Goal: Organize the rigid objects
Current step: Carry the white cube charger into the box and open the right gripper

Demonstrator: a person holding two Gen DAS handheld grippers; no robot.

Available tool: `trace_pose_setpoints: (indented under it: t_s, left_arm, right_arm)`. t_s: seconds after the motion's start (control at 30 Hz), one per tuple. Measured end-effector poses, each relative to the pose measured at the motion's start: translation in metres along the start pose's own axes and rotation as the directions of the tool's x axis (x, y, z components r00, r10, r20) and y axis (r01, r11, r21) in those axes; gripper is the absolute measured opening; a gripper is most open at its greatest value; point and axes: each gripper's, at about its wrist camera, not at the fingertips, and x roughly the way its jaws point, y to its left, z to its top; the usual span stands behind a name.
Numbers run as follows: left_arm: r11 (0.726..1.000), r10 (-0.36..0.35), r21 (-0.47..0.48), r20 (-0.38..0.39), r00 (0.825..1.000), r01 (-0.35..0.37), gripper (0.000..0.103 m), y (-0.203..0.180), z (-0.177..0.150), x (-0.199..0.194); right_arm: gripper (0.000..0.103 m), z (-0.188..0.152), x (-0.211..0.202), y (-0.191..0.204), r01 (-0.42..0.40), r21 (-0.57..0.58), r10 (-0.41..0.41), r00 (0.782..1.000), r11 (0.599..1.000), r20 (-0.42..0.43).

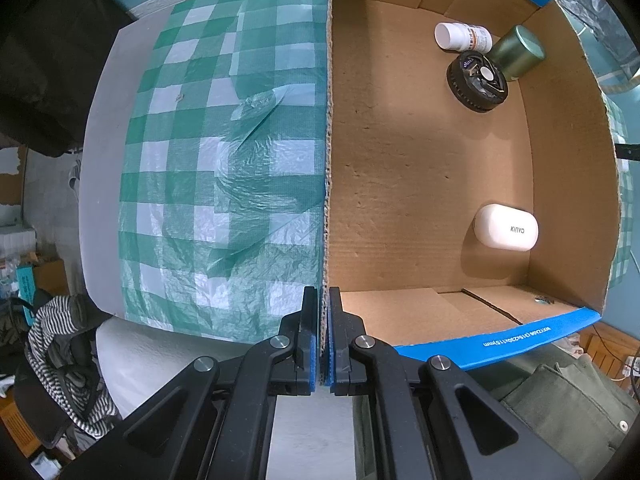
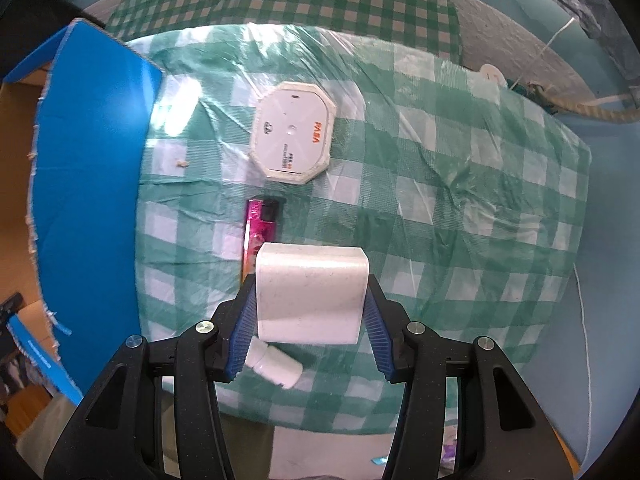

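Observation:
My left gripper [image 1: 323, 320] is shut on the left wall of a cardboard box [image 1: 327, 128]. Inside the box lie a white pill bottle [image 1: 462, 36], a green tin [image 1: 518, 52], a black round object [image 1: 477, 80] and a white KINYO case [image 1: 506, 227]. My right gripper [image 2: 310, 300] is shut on a white block [image 2: 312, 292], held above the checked cloth. Below it on the cloth lie a pink lighter [image 2: 260, 228], a white octagonal box [image 2: 294, 132] and a small white bottle [image 2: 276, 366].
The box's blue outer wall [image 2: 92, 184] stands left of the right gripper. The green checked cloth [image 1: 224, 152] covers the table. A rope [image 2: 592, 110] lies at the far right edge. Striped clothes [image 1: 68, 344] hang on a chair at lower left.

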Motion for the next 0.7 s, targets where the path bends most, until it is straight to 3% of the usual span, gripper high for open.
trace_pose_setpoints:
  t_s: [0.7]
  left_arm:
    - [1.000,0.001,0.005,0.005,1.000,-0.002,0.004,-0.002,0.001,-0.002]
  right_arm:
    - [0.050,0.007,-0.094,0.091,-0.002,-0.251,0.035,0.991,0.968,0.126]
